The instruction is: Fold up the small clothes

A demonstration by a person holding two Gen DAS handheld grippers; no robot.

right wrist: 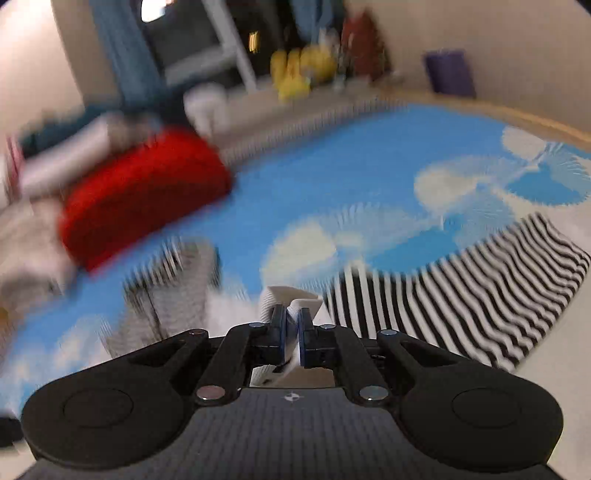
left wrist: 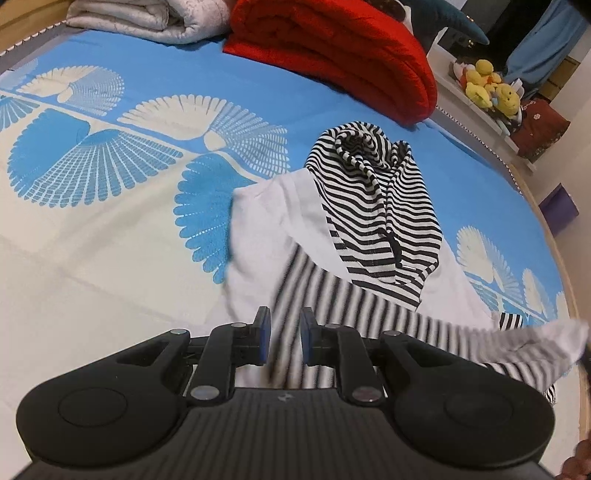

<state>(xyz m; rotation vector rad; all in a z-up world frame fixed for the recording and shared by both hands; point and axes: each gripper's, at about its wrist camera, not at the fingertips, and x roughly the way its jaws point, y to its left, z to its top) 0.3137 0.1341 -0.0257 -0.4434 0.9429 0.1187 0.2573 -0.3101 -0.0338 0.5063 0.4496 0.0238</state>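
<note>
Gripping: white fabric is pinched between the closed fingers of the right gripper (right wrist: 292, 320), low over the bed.
Left gripper (left wrist: 284, 325): fingers are parted, with blurred striped cloth seen in the gap; whether the pads touch it cannot be told.
Left pose: held low, pointed along the garment toward its hood.
Right pose: pointed across the bedsheet (right wrist: 369, 166) toward the red blanket (right wrist: 144, 195).
Blur: the right wrist view is smeared throughout; the shelf items behind the bed are read only as yellow and dark blobs.
Blur, left view: the striped sleeve near the fingers and the raised white corner at the right edge are smeared.
Cut off: the lower right part of the garment is lost at the frame edge in the left wrist view.
Garment: the hooded top (left wrist: 373, 206) is white with black-and-white stripes and lies on the blue-and-white patterned bedsheet (left wrist: 110, 221).
Hood: laid flat on the white body, its drawstring visible.
Striped panel: spread flat to the right of the right gripper in its own view.
Background: a red blanket (left wrist: 332, 51) and a grey quilt (left wrist: 140, 18) are folded at the far side of the bed; yellow plush toys (left wrist: 487, 85) are set on a shelf beyond.
</note>
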